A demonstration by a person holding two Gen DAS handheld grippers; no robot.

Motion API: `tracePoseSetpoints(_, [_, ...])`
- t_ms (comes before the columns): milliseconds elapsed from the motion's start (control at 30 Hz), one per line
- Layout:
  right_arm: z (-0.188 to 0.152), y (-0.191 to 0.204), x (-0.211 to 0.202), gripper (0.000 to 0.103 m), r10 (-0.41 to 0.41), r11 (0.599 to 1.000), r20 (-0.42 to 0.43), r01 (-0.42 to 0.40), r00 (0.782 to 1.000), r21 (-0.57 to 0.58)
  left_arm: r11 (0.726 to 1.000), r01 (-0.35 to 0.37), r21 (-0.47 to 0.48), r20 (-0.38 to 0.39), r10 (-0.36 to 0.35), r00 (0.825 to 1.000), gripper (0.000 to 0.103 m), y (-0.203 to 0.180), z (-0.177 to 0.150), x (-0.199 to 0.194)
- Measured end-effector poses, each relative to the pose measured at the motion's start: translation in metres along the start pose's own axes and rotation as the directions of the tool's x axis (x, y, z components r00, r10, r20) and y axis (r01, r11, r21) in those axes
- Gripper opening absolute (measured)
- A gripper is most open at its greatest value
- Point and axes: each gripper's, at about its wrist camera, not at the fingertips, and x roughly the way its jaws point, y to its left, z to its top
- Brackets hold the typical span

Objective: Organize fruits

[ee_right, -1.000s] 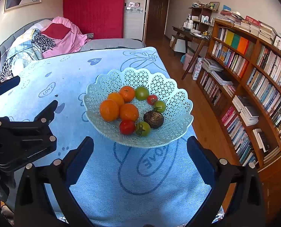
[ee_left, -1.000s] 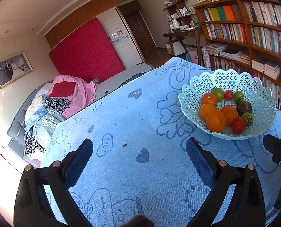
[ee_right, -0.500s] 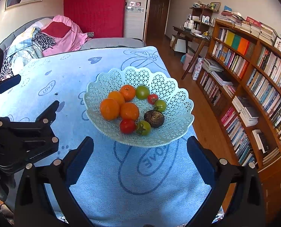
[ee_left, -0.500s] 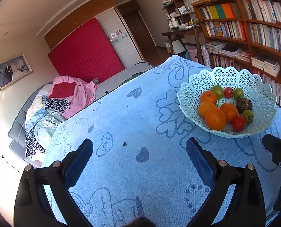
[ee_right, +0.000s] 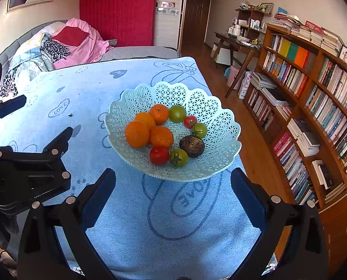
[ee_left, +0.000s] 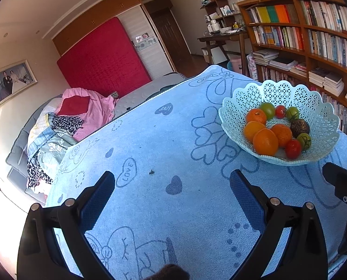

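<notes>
Both wrist views look down the cloth (ee_left: 164, 140), sharing the basket (ee_right: 210, 107).

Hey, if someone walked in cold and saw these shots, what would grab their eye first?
Probably the white lattice basket on the light blue cloth, heaped with oranges, red and green tomatoes and one dark brown fruit. Next, the red padded panel on the far wall. Both tongs, left and right, hang open and empty.

- The left gripper (ee_right: 21, 140) is running off the right wrist view's left edge, one fingertip poking out.
- The oranges (ee_left: 265, 141) are hiding fruit behind them.
- Book spines on the bookshelf (ee_right: 313, 88) are staying too small to read.
</notes>
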Motion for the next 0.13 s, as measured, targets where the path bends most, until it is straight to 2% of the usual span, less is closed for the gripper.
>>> tracePoseSetpoints(133, [0.002,0.007,-0.006,0.1,0.041,0.999,0.006,-0.041,0.999,-0.002,0.999,-0.009,-0.036,-0.031,0.008,0.999,0.098,0.019,-0.012,0.005])
